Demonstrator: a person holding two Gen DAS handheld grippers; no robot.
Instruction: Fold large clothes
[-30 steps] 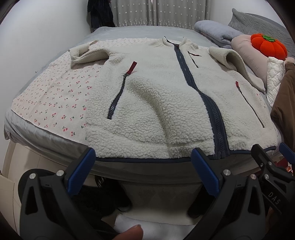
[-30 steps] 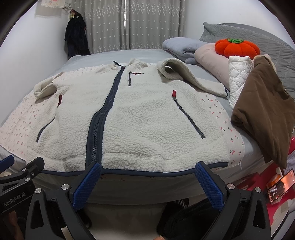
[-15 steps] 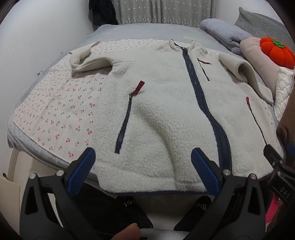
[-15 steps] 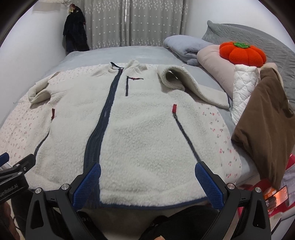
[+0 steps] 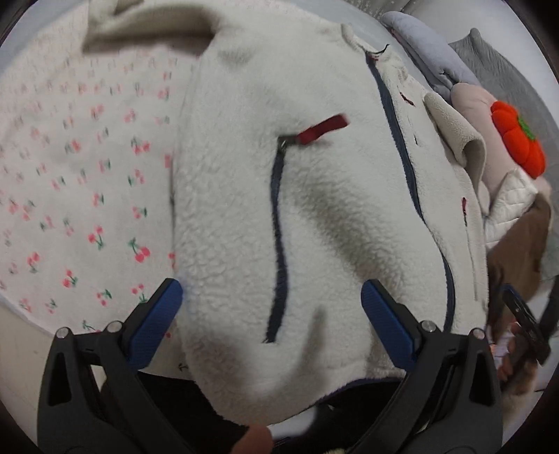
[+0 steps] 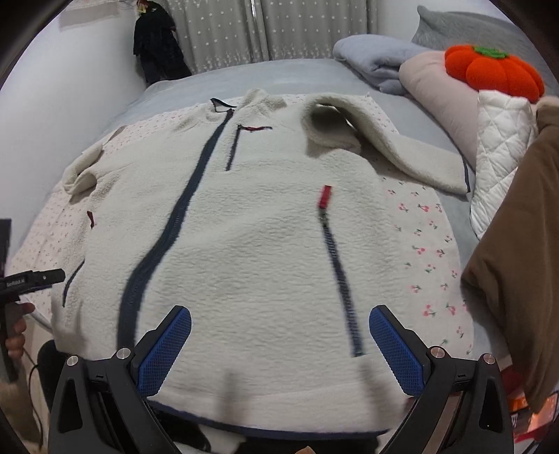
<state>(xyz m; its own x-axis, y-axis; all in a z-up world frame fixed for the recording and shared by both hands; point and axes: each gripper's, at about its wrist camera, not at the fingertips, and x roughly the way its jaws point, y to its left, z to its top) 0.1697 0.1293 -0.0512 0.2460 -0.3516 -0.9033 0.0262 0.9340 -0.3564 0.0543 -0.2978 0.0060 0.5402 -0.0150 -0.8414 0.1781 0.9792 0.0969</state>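
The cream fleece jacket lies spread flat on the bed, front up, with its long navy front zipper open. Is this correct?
Not quite: the long navy front zipper is closed, as the right wrist view shows. The cream fleece jacket does lie spread front up on the bed.

A cherry sheet (image 6: 428, 241) covers the near part of the bed (image 6: 265, 75). On the bed's right side sit a blue blanket (image 6: 375, 63), a pink pillow (image 6: 440, 90) with an orange pumpkin toy (image 6: 492, 75) on top, a white quilted cloth (image 6: 503, 146) and a brown cloth (image 6: 517, 251). Gray curtains (image 6: 265, 31) hang behind the far edge.
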